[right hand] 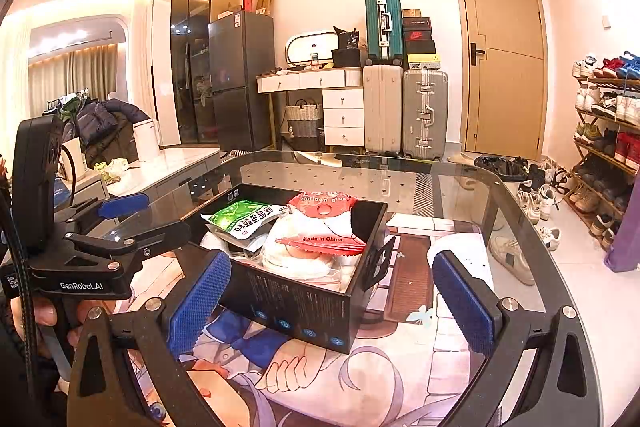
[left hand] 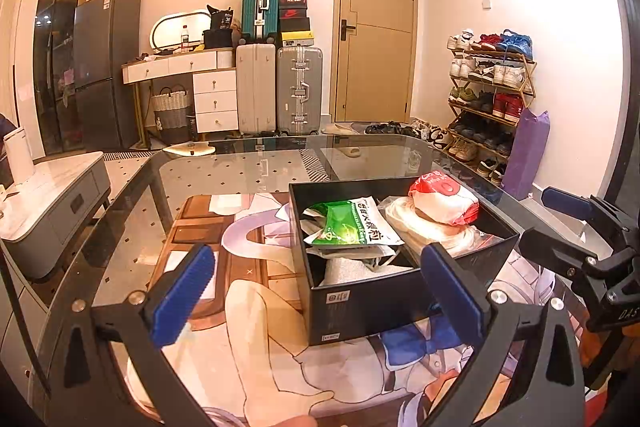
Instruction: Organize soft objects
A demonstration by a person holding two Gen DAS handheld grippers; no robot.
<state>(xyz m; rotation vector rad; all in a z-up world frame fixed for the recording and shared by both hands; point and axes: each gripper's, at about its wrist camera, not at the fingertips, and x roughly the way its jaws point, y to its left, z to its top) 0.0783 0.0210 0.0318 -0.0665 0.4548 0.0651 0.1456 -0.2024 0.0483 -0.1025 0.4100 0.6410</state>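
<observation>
My left claw (left hand: 320,291) and right claw (right hand: 334,301) both gape empty. Just ahead, between their fingers, sits the black box (right hand: 304,301) holding the green packet (left hand: 352,225) and red-white bag (right hand: 320,223).

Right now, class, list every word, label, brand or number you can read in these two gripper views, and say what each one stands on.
"balloon glue" on the red and white packet in the black box.
"Made in China" on that same packet's lower red edge.
"GenRobot.AI" on the left gripper body, seen from the right wrist.
"DAS", cut off, on the right gripper body.
Green sachet: Chinese print, too blurred to read.
Box side labels and stacked shoeboxes: too small.
</observation>
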